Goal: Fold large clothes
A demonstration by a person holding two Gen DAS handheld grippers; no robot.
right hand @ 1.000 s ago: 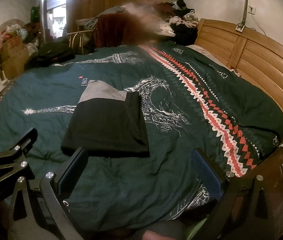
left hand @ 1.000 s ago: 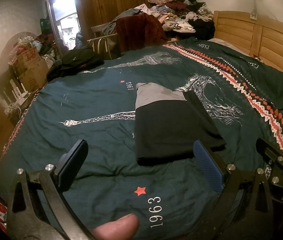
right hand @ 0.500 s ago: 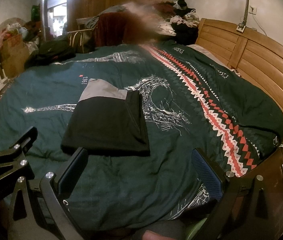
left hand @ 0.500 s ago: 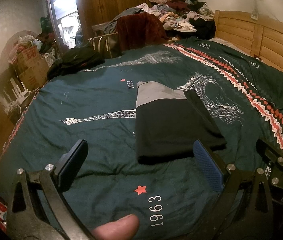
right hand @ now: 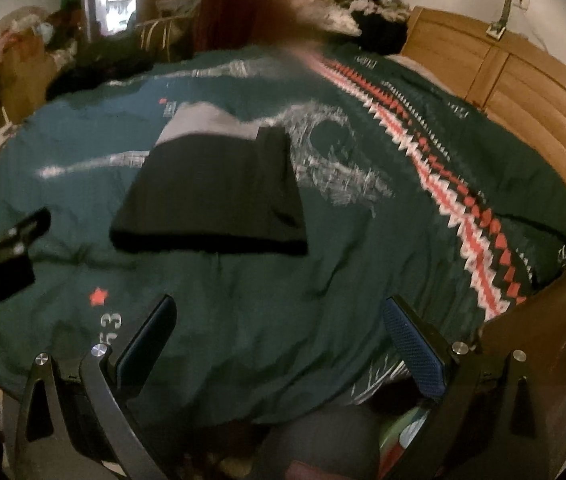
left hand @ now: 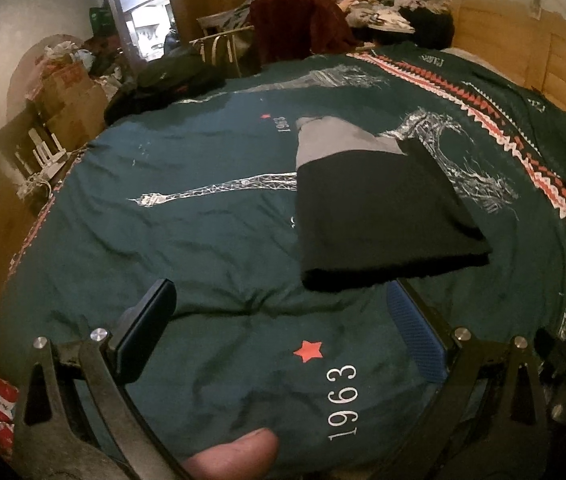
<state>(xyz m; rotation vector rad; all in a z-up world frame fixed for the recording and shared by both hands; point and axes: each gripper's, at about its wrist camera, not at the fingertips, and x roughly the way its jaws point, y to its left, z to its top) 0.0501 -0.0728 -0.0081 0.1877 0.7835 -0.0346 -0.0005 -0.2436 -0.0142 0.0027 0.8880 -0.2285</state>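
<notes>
green bedspread (left hand: 203,240) bears folded black garment (left hand: 375,216); cardboard box (left hand: 71,92) overflowing.

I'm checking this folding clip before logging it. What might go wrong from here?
1. The folded black garment lies on a soft, wrinkled duvet; a grab could catch bedding too.
2. Both the left gripper and right gripper are open and empty; pinching one layer could undo the fold.

The right claw (right hand: 279,344) hovers wide apart over the bedspread (right hand: 363,240), near the folded black garment (right hand: 219,196).
</notes>
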